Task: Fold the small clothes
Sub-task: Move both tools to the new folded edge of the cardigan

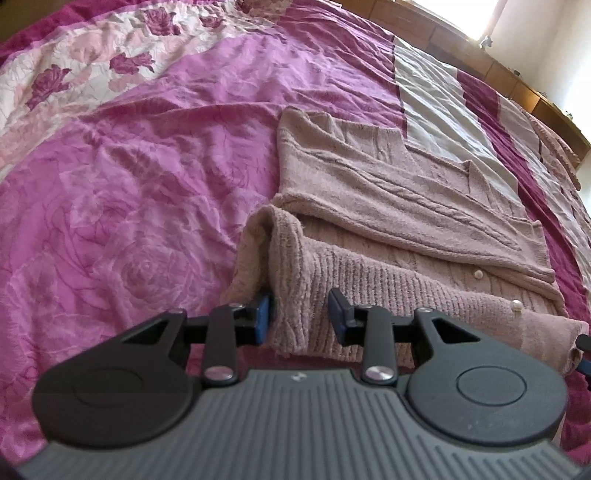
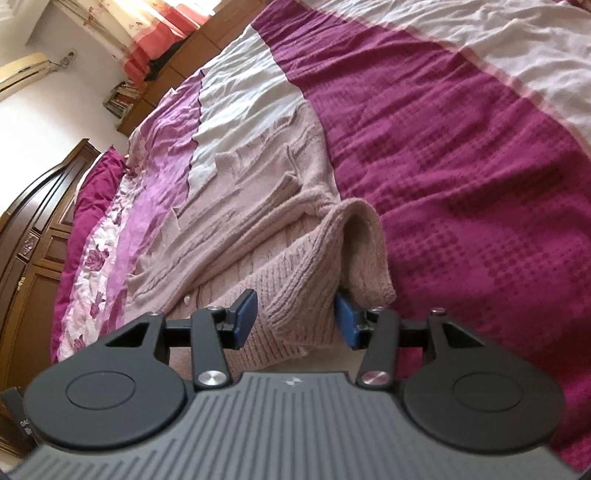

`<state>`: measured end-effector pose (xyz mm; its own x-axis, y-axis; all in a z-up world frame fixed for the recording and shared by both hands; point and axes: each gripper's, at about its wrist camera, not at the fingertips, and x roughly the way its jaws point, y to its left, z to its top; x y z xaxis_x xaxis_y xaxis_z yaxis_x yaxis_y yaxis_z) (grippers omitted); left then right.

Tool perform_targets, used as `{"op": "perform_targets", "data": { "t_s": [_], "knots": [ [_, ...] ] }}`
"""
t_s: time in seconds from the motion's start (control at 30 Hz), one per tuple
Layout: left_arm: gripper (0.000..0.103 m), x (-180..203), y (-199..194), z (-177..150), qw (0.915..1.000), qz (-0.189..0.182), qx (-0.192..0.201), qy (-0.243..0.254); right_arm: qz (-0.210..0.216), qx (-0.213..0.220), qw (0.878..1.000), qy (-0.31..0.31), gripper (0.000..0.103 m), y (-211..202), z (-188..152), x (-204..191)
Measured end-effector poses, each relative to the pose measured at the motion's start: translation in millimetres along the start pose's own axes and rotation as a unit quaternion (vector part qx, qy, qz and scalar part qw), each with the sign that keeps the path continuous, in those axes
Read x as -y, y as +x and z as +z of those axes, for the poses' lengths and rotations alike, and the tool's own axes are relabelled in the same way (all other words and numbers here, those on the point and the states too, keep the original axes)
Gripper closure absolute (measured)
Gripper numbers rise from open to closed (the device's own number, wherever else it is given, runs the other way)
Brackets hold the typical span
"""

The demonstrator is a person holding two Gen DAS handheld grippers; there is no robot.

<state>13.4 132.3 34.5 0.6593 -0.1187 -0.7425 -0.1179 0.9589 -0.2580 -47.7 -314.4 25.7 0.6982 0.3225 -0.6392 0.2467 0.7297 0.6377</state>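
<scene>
Left gripper [image 1: 299, 314]: jaws part open around a raised fold at the cardigan's [image 1: 388, 206] near left corner. The left blue pad sits right against the knit, the right pad stands clear of it, so I read no squeeze there. The fold stands up by itself between them.

Right gripper [image 2: 297, 319]: jaws wider, about half open, straddling the ribbed hem [image 2: 291, 295] at the near right corner. Both blue pads show a gap or only a brush against the fabric; I see no clamp on it. A hump of knit rises just past the right pad.

The pinkish cable-knit cardigan lies flat on the bedspread [image 1: 129, 184], lengthwise away from me, front panels overlapping, one sleeve folded across the body. Two pearl buttons [image 1: 516, 305] show near the hem in the left wrist view.

The bedspread is magenta with rose print to the left and a cream stripe [image 1: 436, 110] running under the far part of the cardigan.

Further out: a dark wooden wardrobe [image 2: 33, 251] at the left edge in the right wrist view, a wooden headboard ledge [image 1: 517, 81], and a curtain [image 2: 147, 33] with bright window light.
</scene>
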Motion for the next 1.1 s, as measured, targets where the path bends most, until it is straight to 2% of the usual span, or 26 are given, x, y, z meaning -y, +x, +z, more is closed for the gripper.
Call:
{"op": "perform_targets", "data": {
  "t_s": [0.17,0.5,0.67,1.0,1.07,1.1],
  "knots": [
    [0.066,1,6,-1,1.0,0.002,-0.003,0.009,-0.005,-0.005,1.0,0.008,0.048,12,-1,5],
    [0.051,13,13,-6,0.999,0.006,-0.007,0.044,0.019,-0.015,0.999,0.031,0.046,20,-1,20],
    [0.051,14,15,-5,0.9989,0.009,-0.012,0.044,0.035,-0.024,0.999,0.035,0.046,22,1,27],
    [0.053,15,12,-2,0.9991,0.006,-0.015,0.038,0.026,-0.023,0.999,0.02,0.046,23,2,19],
    [0.058,14,11,-1,0.9993,0.009,-0.015,0.032,0.024,-0.023,0.999,0.018,0.05,23,3,18],
    [0.064,14,10,0,0.9994,0.011,-0.015,0.031,0.022,-0.021,0.999,0.019,0.054,22,3,17]
  ]
}}
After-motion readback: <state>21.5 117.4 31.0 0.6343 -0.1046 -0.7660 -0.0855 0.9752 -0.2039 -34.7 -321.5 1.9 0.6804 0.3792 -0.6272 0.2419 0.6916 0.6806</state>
